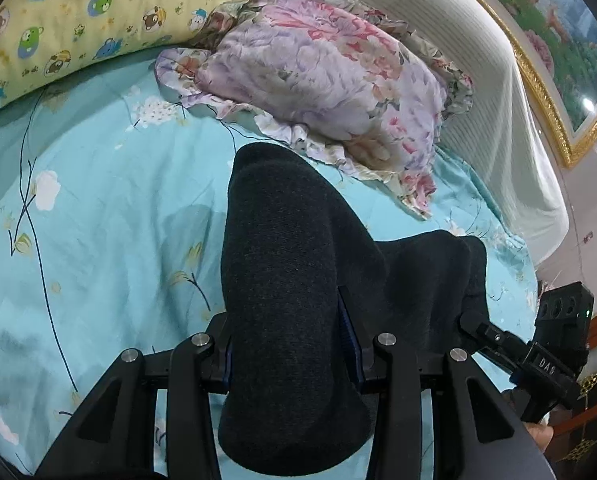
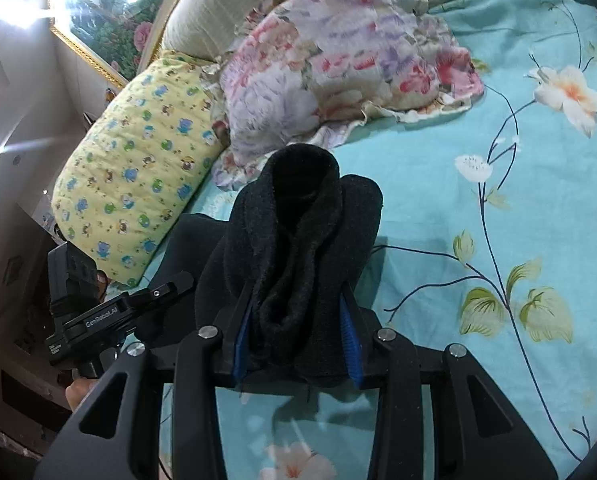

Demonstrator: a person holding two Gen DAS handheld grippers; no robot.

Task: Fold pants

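Left tool [image 1: 290, 344] and right tool [image 2: 298, 340]: each clamped on bunched dark pants [image 1: 298, 260] above bed [image 1: 98, 240]. Risk: thick, uneven bunches slipping free, skewing fold.

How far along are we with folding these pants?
Done: nothing folded flat is visible. In hand: both grippers are shut on the dark pants, the left gripper on a broad bunch, the right gripper on a rolled bunch, lifted over the blue bedsheet. Left: lay the pants down, smooth them, make the folds.
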